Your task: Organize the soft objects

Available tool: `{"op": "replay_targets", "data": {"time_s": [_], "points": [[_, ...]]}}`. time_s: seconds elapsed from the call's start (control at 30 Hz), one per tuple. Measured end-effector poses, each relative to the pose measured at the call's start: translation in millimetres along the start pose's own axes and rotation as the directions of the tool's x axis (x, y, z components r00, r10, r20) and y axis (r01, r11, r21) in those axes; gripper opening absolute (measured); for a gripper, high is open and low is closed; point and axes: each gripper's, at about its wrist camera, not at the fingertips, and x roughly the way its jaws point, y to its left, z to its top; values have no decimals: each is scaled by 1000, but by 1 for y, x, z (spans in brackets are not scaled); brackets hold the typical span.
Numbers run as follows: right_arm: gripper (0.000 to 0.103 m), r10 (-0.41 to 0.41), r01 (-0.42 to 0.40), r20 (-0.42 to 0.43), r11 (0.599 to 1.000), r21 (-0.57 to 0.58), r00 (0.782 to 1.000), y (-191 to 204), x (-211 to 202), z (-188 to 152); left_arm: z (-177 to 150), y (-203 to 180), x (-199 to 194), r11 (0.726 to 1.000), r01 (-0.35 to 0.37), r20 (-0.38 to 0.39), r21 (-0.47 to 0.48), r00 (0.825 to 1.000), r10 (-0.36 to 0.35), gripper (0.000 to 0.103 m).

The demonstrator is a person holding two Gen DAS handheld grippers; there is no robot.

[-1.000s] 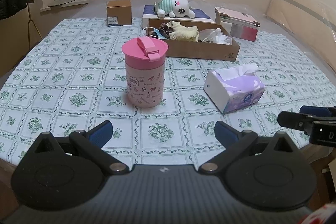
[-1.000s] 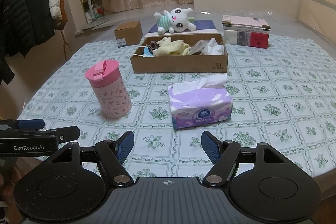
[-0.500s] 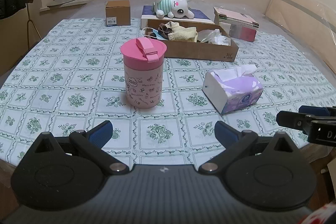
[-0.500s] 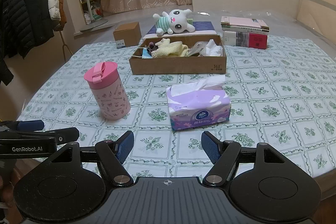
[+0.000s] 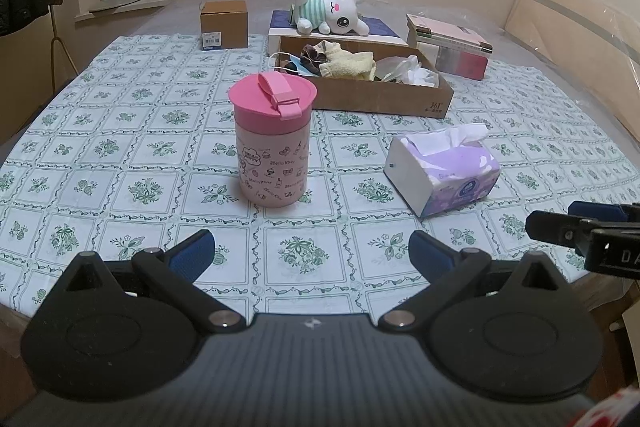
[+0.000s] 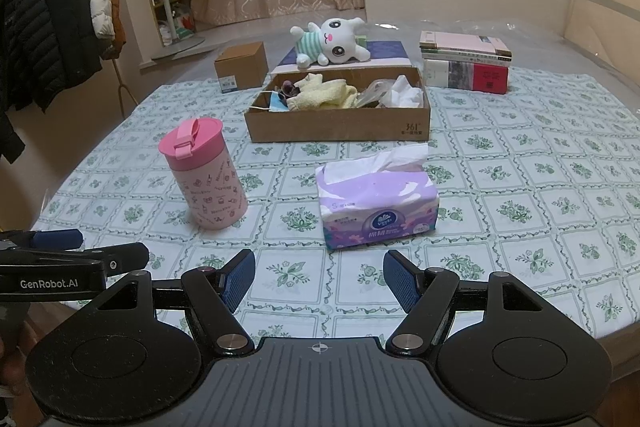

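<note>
Both grippers hover low over the near edge of the table [image 6: 560, 131], fingers spread wide and holding nothing: the left gripper [image 5: 312, 253] faces the pink lidded tumbler [image 5: 274, 141], the right gripper [image 6: 319, 281] faces the purple tissue pack [image 6: 376, 201], which lies just beyond its fingers on the patterned cloth. The cardboard tray [image 6: 340, 125] already holding a yellowish cloth, a face mask and crumpled plastic sits farther back, and the plush bunny [image 6: 332, 45] lies on a flat box behind it. The tissue pack looks like the likeliest soft thing to go next, and the risks follow from that. Its wrapper is slack and slippery, so a shallow pinch may catch only the film or the loose sheet sticking out the top, which would pull free or tear. A wide sweep could knock the tumbler, standing near the pack's left, and it looks top-heavy enough to tip. The two grippers are close together, so crossing paths could make them collide.
</note>
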Motion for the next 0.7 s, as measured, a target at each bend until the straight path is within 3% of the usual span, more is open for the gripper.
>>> {"op": "replay_targets", "data": {"time_s": [0.7], "points": [[71,0,0,-2,1000,3,1000,-1,1,3,2,-3,1,1000,6,-2,2,1000,-6,102]]}}
